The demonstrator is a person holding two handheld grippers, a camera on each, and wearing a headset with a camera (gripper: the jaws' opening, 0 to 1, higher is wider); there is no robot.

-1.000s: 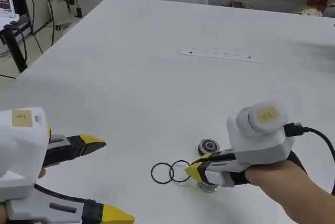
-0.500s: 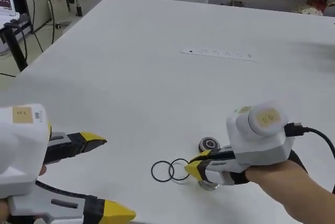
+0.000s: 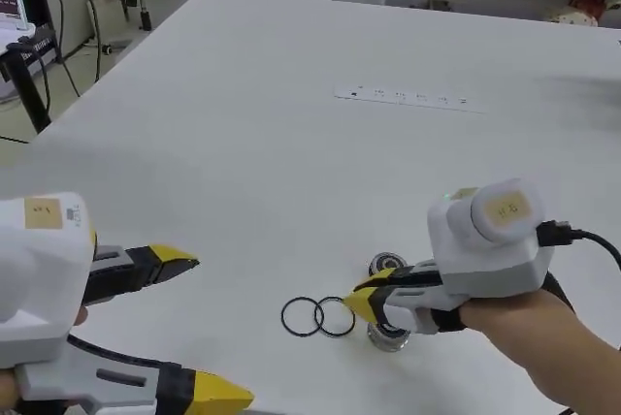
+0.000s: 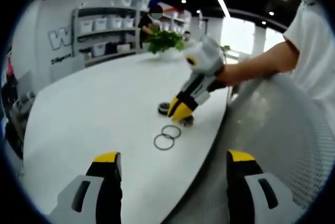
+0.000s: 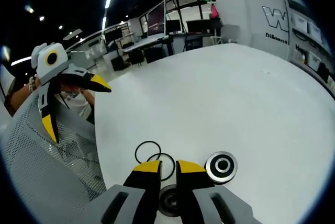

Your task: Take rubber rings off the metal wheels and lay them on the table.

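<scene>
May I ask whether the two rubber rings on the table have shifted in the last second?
No: the rubber rings stay just left of the free metal wheel.

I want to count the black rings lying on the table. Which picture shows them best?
The head view: both black rings lie side by side in plain sight, seen from above. The left gripper view shows the rings small and far off. In the right gripper view the right gripper covers part of one.
</scene>
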